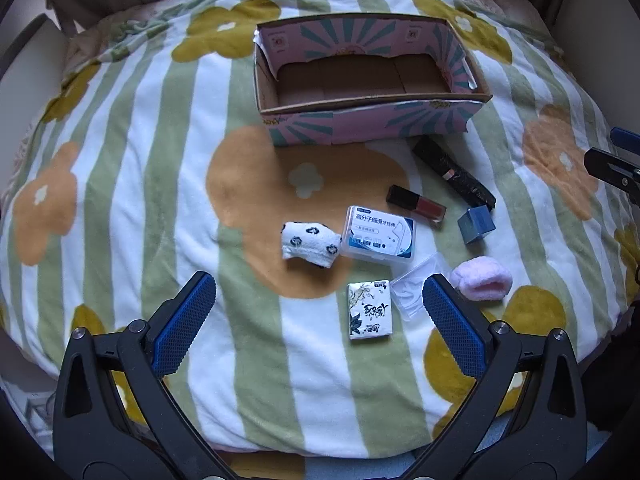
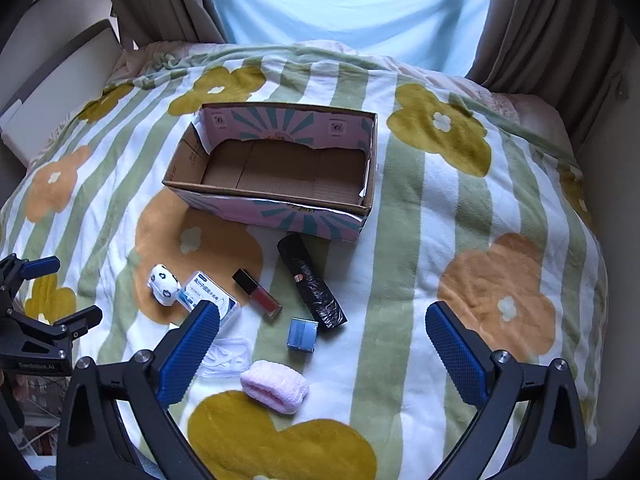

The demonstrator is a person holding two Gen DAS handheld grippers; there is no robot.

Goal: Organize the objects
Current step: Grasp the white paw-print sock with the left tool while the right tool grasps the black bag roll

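Note:
An open pink cardboard box (image 1: 372,124) (image 2: 280,216) with nothing inside stands on the flowered blanket. In front of it lie a black tube (image 1: 454,172) (image 2: 312,282), a red lip gloss (image 1: 416,203) (image 2: 258,290), a small blue box (image 1: 476,224) (image 2: 303,334), a white floss box (image 1: 379,235) (image 2: 208,294), a white spotted sock roll (image 1: 310,243) (image 2: 163,283), a tissue pack (image 1: 369,309), a clear plastic packet (image 1: 412,286) (image 2: 226,356) and a pink fluffy roll (image 1: 481,279) (image 2: 275,386). My left gripper (image 1: 320,320) hangs open just before the tissue pack. My right gripper (image 2: 322,350) is open above the small blue box and pink roll.
The green-striped flowered blanket (image 2: 460,240) covers a bed. Curtains (image 2: 160,0) and a pale blue window sheet (image 2: 344,4) stand behind it. A pale headboard or furniture edge (image 2: 60,76) runs along the left. The right gripper's tip (image 1: 616,168) shows at the far right of the left wrist view.

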